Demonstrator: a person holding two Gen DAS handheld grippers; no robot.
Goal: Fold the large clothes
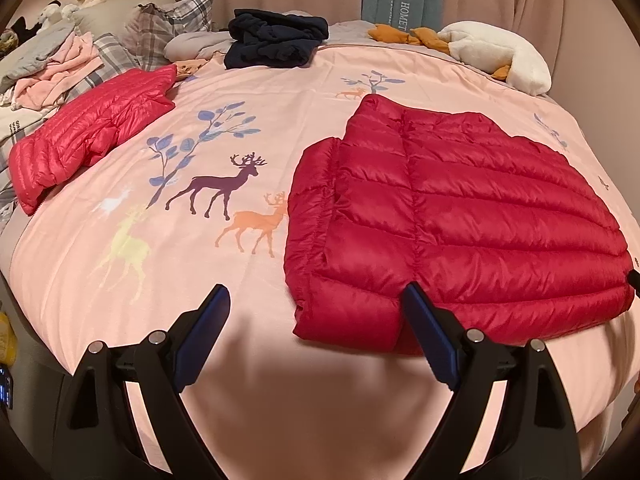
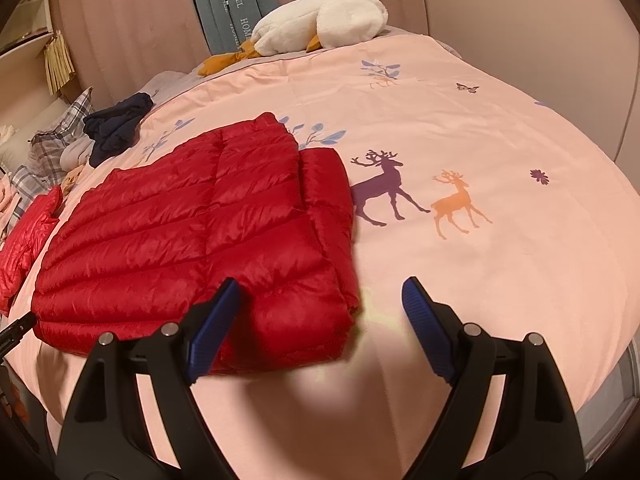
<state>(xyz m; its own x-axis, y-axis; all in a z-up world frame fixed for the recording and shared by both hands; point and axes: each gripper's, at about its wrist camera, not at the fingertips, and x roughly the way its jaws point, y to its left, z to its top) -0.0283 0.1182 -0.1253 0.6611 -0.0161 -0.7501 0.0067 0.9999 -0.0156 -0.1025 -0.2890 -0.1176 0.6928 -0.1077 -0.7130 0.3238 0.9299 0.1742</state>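
Note:
A dark red quilted down jacket (image 1: pixel 460 216) lies flat on the pink bed cover (image 1: pixel 132 264), its sleeves folded in along the sides. In the right wrist view the same jacket (image 2: pixel 200 236) fills the left half. My left gripper (image 1: pixel 316 296) hovers open at the jacket's near left corner, with its right finger over the hem. My right gripper (image 2: pixel 320 292) is open over the jacket's near right corner, its left finger above the fabric. Neither holds anything.
A brighter red down jacket (image 1: pixel 88 136) lies folded at the far left. A dark navy garment (image 1: pixel 272 42) and a white plush toy (image 1: pixel 496 52) sit at the far side by the curtains. Plaid pillows (image 1: pixel 168 20) and loose clothes are piled at the left.

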